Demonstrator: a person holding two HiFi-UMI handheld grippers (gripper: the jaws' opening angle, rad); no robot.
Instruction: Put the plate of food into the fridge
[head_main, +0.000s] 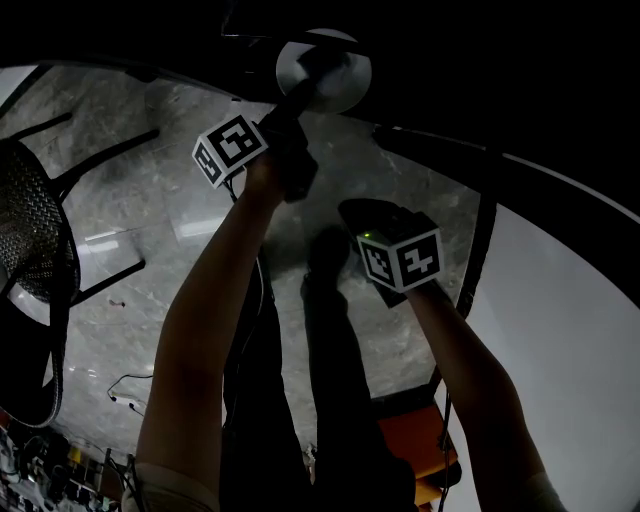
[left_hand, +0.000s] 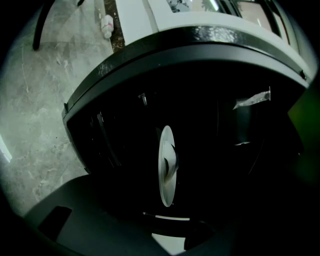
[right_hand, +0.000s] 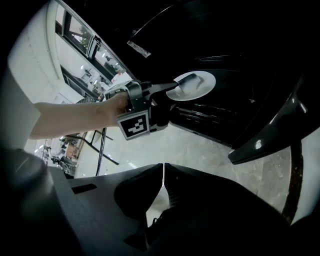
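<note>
The white plate sits in the dark fridge at the top of the head view. My left gripper reaches up to its near rim. In the left gripper view the plate shows edge-on inside the black fridge, a small lump of food on it, and the left gripper has its jaws spread, pads off the plate. In the right gripper view the left gripper has one finger lying over the plate. My right gripper hangs lower right, shut and empty, pointing at the floor.
A black mesh chair stands at the left on the grey marble floor. A black-edged white panel curves down the right side. An orange object lies by the person's legs. A small bottle stands on the floor beside the fridge.
</note>
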